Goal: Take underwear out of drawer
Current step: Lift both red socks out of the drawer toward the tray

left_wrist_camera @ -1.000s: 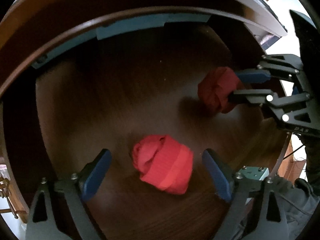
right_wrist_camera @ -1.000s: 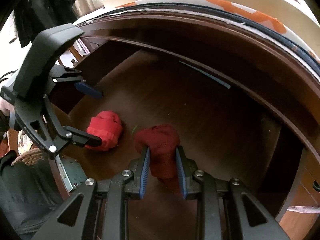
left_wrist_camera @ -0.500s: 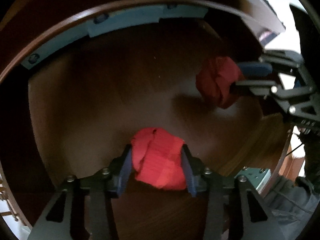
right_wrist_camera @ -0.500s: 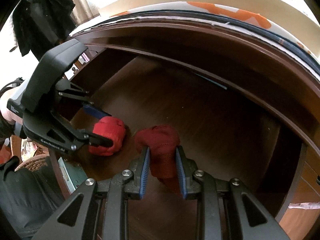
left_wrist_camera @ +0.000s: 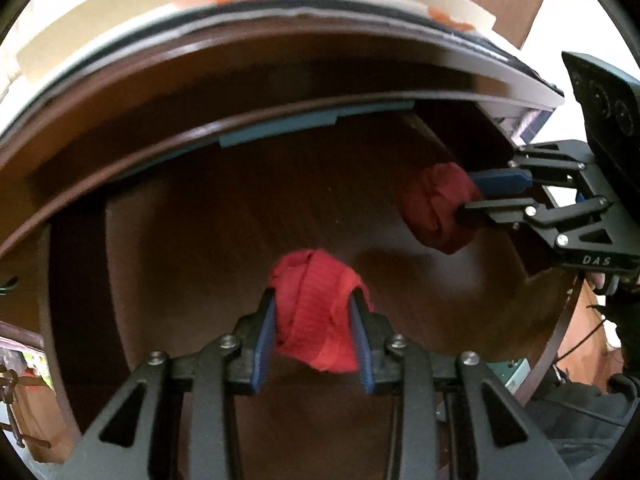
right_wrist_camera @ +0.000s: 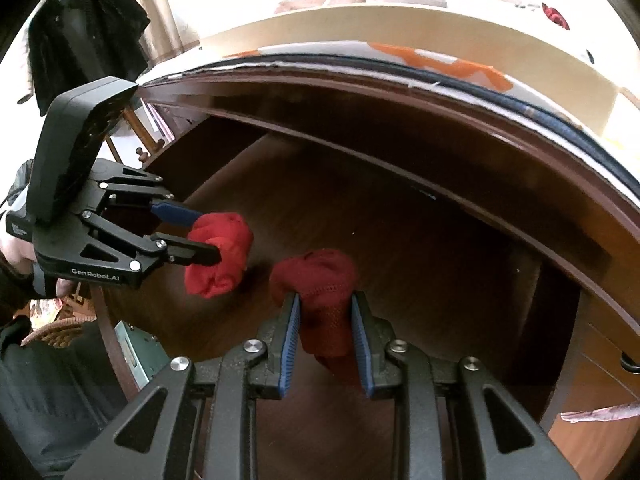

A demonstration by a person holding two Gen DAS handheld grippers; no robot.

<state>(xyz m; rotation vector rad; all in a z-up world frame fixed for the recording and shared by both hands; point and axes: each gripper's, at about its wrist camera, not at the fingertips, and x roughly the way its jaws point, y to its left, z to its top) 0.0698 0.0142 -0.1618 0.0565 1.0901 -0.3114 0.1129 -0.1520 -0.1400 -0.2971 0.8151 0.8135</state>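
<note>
The left gripper (left_wrist_camera: 314, 334), whose blue-padded jaws stood wide on either side of the bright red rolled-up cloth bundle (left_wrist_camera: 318, 314) a second ago, is now closing on it, the pads pressing both flanks of the bundle. The bundle, earlier lying on the dark wooden drawer floor (left_wrist_camera: 224, 240), now hangs clear of it between the pads. The left wrist view has tilted up, so the cream, orange-marked top surface (left_wrist_camera: 168, 20) above the drawer has come into sight.

Two rolled red underwear bundles (left_wrist_camera: 316, 312) (left_wrist_camera: 438, 210), two tongs (left_wrist_camera: 314, 344) (left_wrist_camera: 474, 196), apparently one wooden drawer (left_wrist_camera: 240, 208).
</note>
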